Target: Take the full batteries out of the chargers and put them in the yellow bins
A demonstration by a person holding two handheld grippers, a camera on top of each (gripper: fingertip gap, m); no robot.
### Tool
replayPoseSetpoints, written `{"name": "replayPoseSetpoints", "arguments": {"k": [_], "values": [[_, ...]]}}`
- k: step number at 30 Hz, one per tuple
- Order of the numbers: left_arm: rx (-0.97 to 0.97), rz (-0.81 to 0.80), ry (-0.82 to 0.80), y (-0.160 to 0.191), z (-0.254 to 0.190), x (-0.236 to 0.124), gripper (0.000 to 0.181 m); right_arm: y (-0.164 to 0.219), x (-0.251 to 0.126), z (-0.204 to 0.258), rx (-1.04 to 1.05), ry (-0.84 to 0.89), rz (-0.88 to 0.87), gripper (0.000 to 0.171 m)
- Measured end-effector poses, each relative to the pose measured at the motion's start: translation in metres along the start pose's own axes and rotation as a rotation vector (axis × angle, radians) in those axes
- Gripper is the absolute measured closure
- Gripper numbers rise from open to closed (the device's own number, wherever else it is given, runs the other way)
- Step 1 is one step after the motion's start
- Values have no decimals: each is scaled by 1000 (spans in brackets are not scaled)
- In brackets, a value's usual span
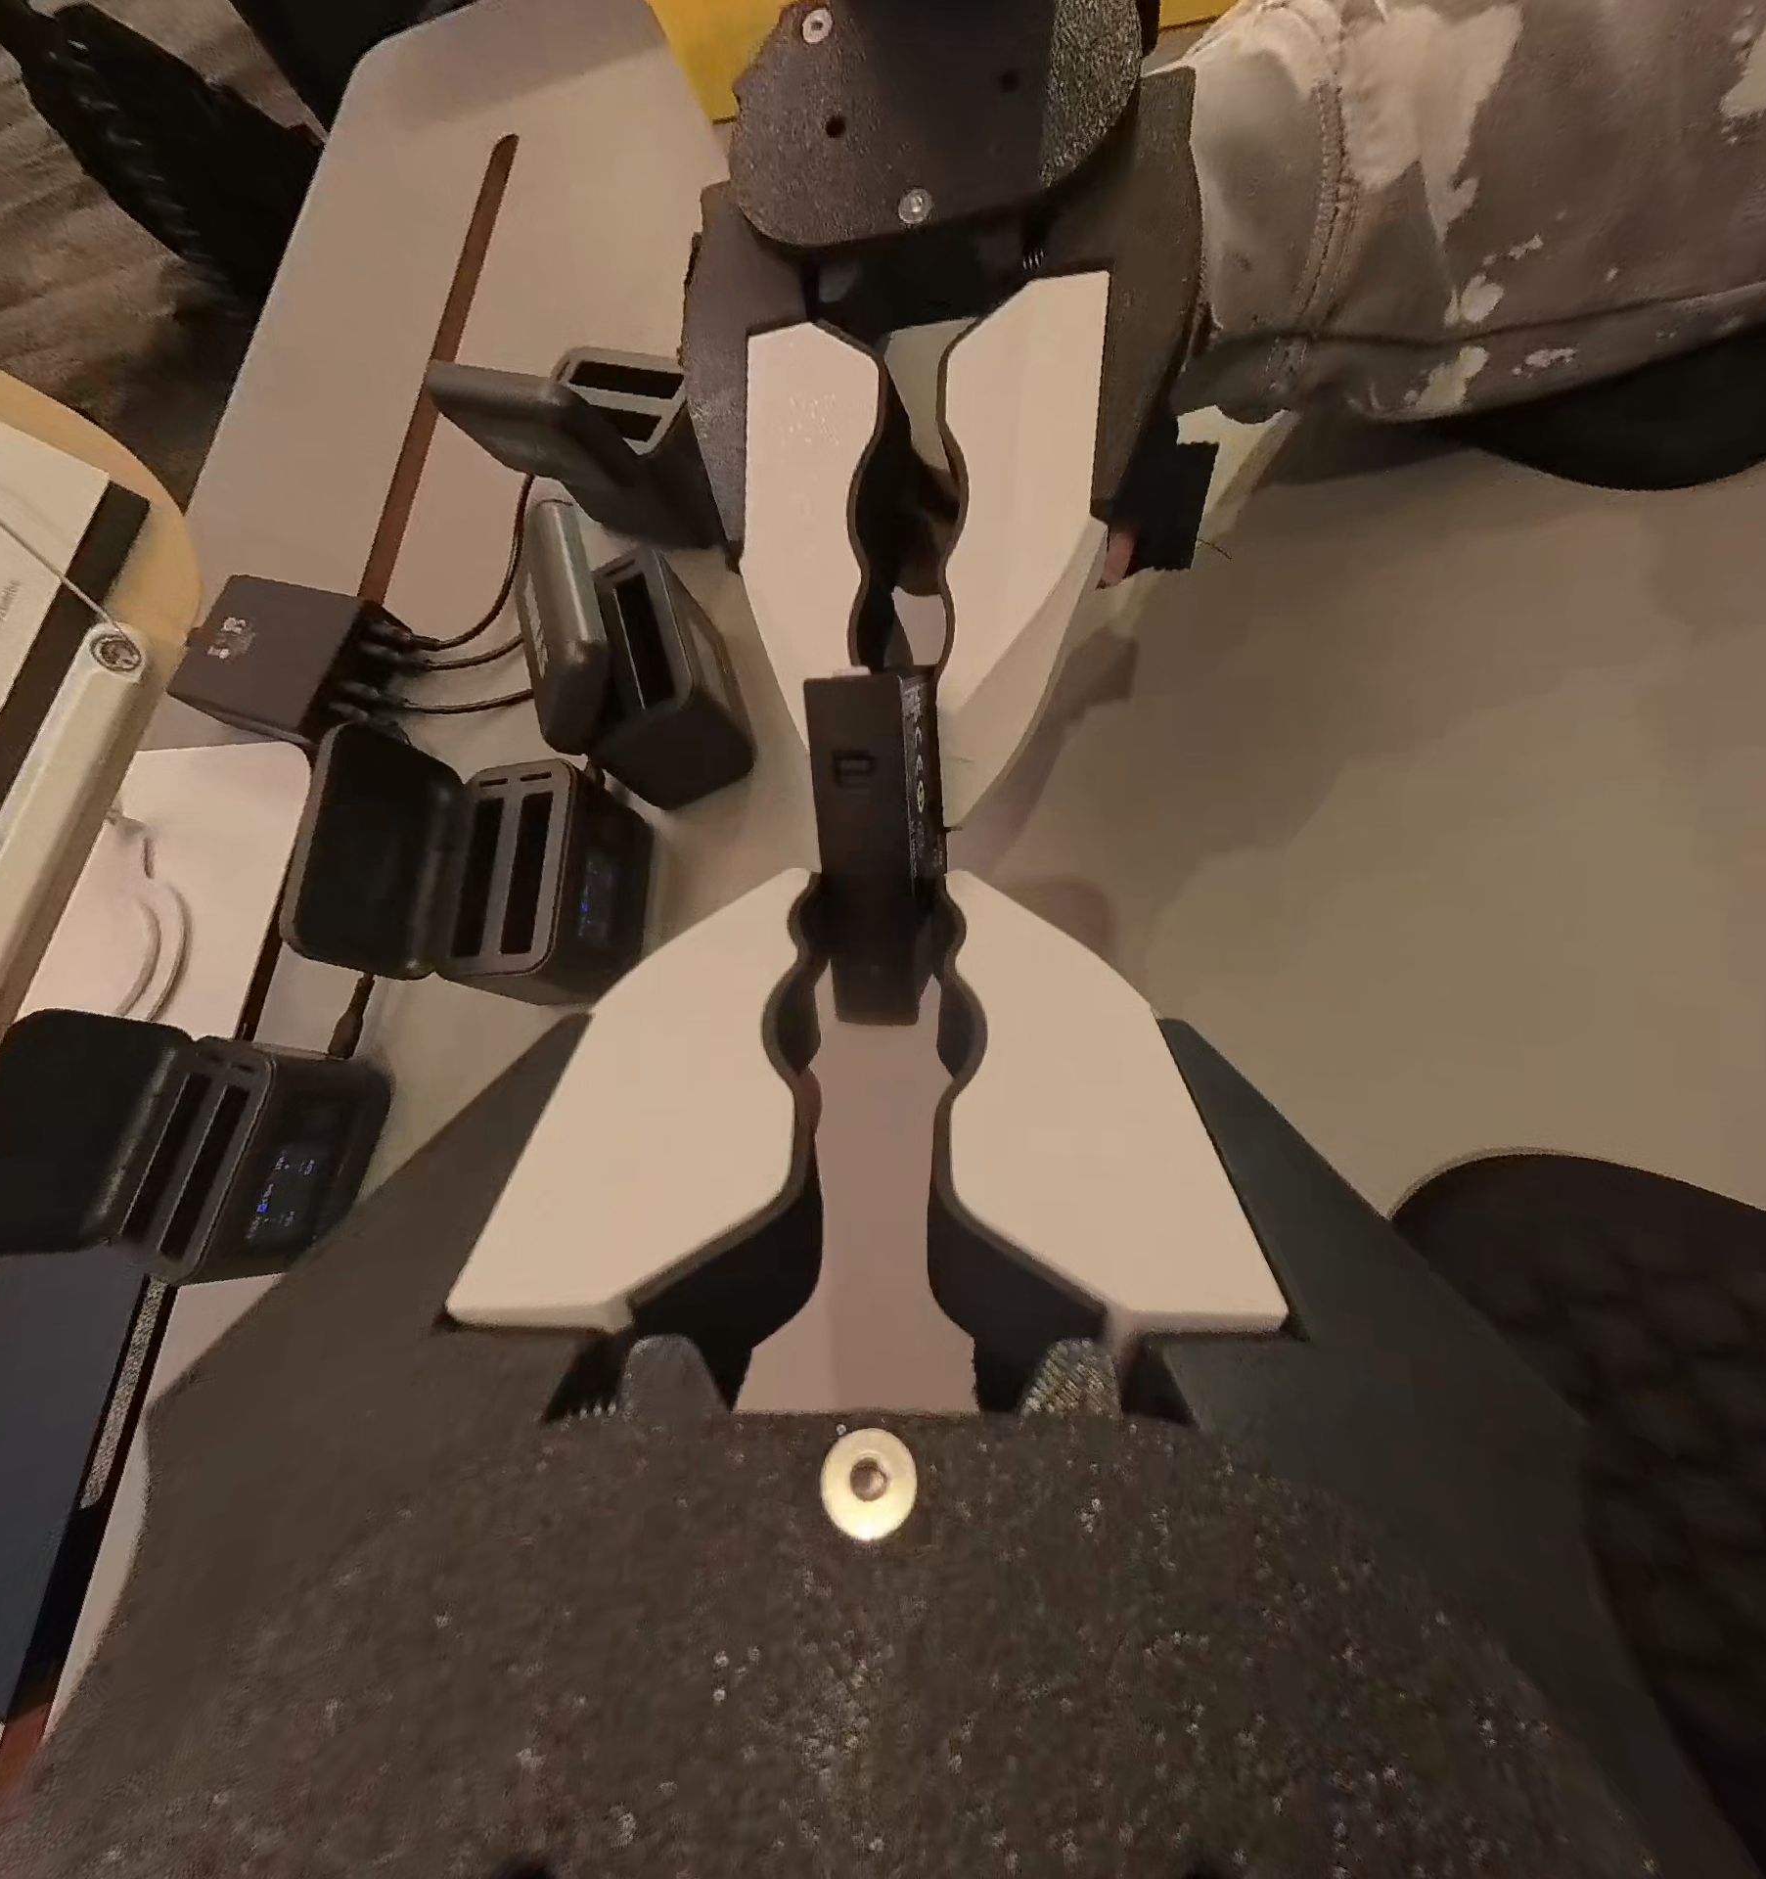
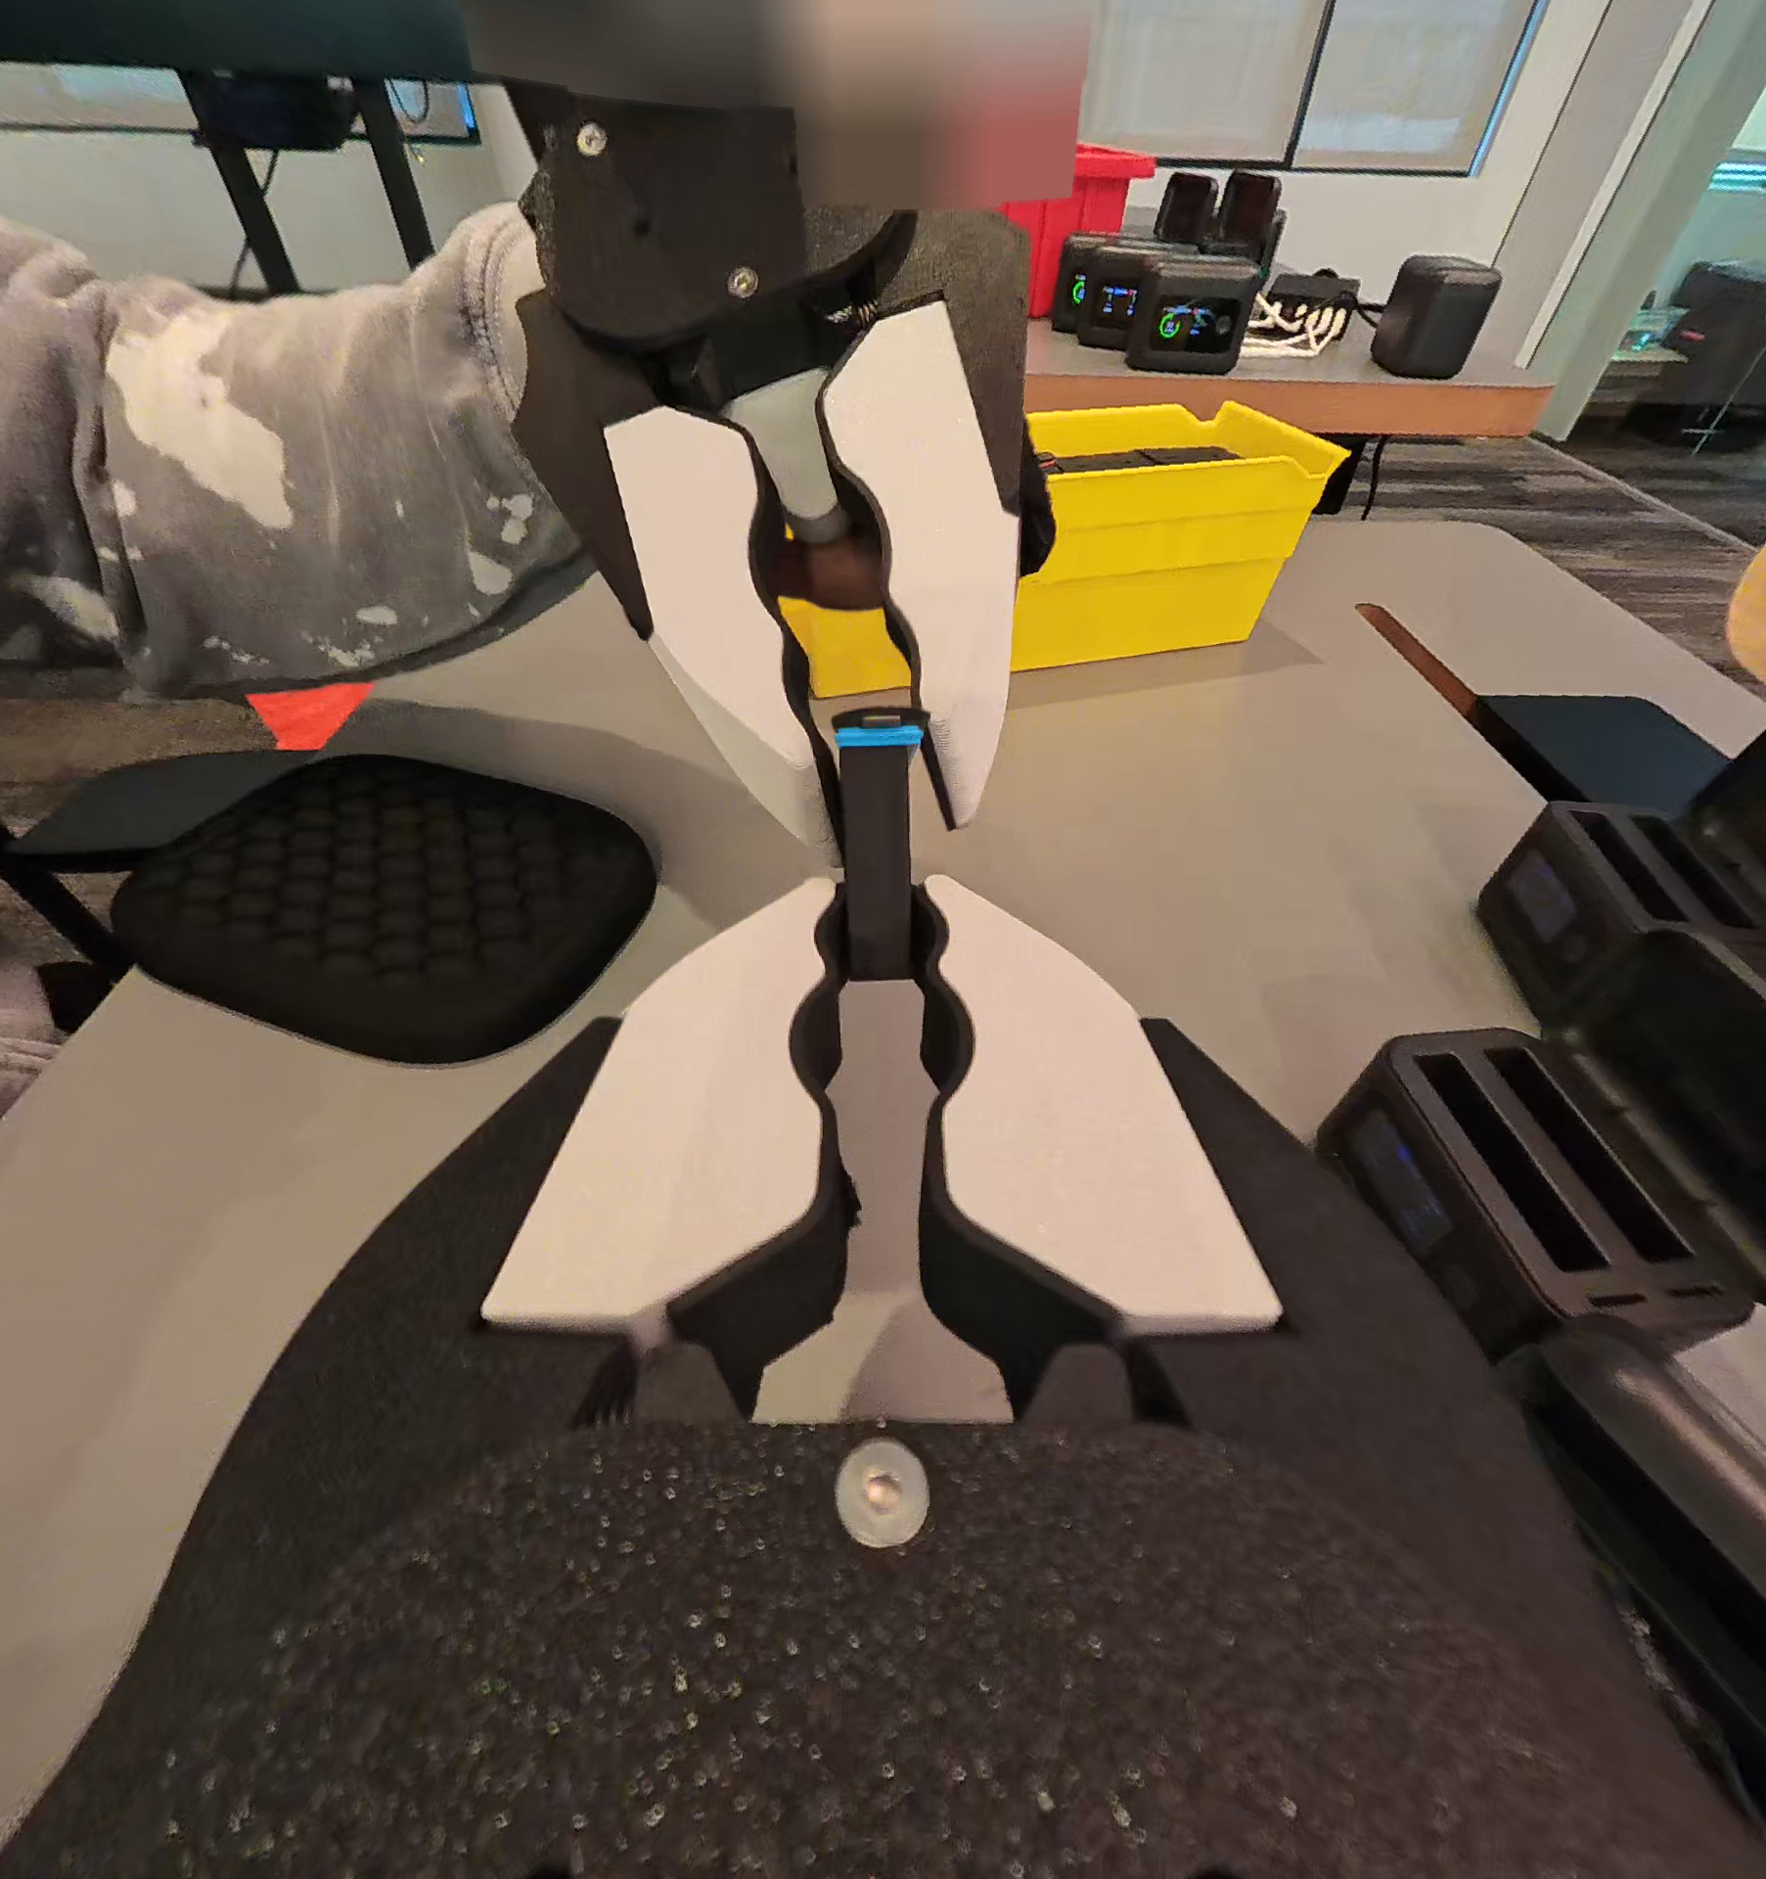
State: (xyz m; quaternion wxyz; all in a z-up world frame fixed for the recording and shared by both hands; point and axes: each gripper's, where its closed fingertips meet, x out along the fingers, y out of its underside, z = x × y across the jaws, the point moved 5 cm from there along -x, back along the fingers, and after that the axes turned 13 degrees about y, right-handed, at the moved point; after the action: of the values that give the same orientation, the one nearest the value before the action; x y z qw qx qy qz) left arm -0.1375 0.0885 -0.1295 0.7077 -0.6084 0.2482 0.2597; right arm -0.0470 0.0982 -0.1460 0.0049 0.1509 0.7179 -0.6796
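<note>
The yellow bin (image 2: 1153,539) sits on the grey table (image 2: 1214,864), behind the tongs; dark flat things that look like batteries lie inside it, near the top; a red bin (image 2: 1092,214) stands on another table far back, beside more small chargers with lit screens (image 2: 1183,320).

One black battery (image 1: 873,844) with a blue end is held up over the table between both tongs; the left tongs (image 1: 873,951) are narrow and pinch one end of the battery; the right tongs (image 2: 878,930) are narrow too and pinch its other end.

Four black chargers (image 1: 543,885) with their lids open stand in a row at the table's side; the slots that can be seen look empty; thin cables run from them to a small black power box (image 1: 269,656); a black chair seat (image 2: 380,905) pokes in at the table's edge; a sleeve (image 1: 1519,203) in grey and white reaches in behind the right tongs.

There is small print on the battery, too tiny to read.
</note>
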Motion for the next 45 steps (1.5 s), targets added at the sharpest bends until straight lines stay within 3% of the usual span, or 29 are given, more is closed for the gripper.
{"name": "replayPoseSetpoints", "arguments": {"k": [16, 28, 37, 45], "values": [[-71, -70, 12, 24, -6, 12, 164, 17, 10, 3, -32, -4, 82, 160], [-27, 39, -4, 34, -6, 26, 164, 32, 14, 5, -98, 8, 189, 161], [43, 84, -202, 35, 28, 5, 165, 10, 1, -29, 20, 224, 9, 147], [107, 249, -367, 52, 109, -28, 165, -7, -36, -70, 112, 487, -156, 144]]}}
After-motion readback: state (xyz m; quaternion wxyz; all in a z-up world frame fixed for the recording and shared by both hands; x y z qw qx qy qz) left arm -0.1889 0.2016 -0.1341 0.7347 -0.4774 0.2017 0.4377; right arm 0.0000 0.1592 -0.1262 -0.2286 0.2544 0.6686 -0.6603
